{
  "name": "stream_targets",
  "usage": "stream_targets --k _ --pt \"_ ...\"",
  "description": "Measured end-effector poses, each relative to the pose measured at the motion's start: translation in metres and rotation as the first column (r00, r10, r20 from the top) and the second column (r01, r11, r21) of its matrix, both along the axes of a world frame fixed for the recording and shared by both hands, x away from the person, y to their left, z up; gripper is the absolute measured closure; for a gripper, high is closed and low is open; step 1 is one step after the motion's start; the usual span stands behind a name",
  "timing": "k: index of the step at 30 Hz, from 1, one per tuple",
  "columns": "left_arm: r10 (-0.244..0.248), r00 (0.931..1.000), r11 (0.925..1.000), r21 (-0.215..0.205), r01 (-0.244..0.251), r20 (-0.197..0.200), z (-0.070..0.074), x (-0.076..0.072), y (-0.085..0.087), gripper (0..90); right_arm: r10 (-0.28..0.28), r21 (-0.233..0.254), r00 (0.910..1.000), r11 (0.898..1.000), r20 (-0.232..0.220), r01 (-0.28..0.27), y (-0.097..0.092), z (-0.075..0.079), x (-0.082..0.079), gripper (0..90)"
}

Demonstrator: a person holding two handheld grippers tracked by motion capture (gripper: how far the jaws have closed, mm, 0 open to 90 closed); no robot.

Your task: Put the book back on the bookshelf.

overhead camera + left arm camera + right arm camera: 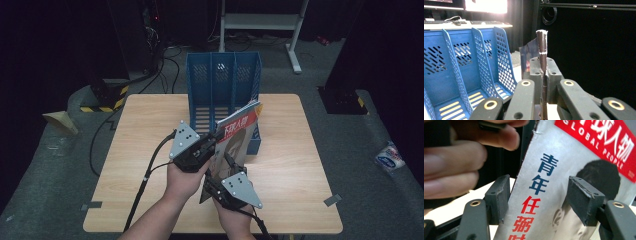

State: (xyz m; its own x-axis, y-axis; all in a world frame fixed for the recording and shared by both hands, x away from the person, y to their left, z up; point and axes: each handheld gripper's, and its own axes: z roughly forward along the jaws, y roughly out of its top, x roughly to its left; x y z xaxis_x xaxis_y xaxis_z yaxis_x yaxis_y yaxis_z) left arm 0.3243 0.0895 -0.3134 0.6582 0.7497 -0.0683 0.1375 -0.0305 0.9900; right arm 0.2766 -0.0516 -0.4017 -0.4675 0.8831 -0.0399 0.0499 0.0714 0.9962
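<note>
A magazine (pixel 239 131) with a red title band and a portrait on its cover stands tilted at the front of a blue three-slot file holder (pixel 222 75), its top leaning over the right slot. My left gripper (pixel 212 143) is shut on the magazine's left edge; in the left gripper view that edge (pixel 542 47) rises upright between the closed jaws (pixel 543 75), with the holder (pixel 461 62) to the left. My right gripper (pixel 218 176) sits lower, near the magazine's bottom. It is open (pixel 540 195), its jaws set wide on either side of the cover (pixel 544 165).
The wooden table (pixel 150 115) has grey tape marks near its front corners (pixel 92 205) (pixel 332 200). Behind it stand a white metal frame (pixel 260 22) and floor cables (pixel 165 65). A plastic packet (pixel 390 157) lies on the floor at right. Fingers of a hand (pixel 454 165) show at left.
</note>
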Motion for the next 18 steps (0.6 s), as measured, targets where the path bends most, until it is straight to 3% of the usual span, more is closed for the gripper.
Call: stream_targets --k 10,18 --pt "-0.026 0.9995 0.9994 0.022 0.025 0.017 -0.006 -0.011 -0.005 86.5 -0.026 -0.034 0.9996 0.999 -0.006 0.026 -0.013 -0.008 -0.004 38.7" --pt "-0.063 0.9979 0.9973 0.038 0.063 0.014 -0.022 -0.024 -0.012 86.4 -0.049 -0.057 0.9981 0.997 -0.037 0.047 -0.025 -0.021 -0.010 38.7"
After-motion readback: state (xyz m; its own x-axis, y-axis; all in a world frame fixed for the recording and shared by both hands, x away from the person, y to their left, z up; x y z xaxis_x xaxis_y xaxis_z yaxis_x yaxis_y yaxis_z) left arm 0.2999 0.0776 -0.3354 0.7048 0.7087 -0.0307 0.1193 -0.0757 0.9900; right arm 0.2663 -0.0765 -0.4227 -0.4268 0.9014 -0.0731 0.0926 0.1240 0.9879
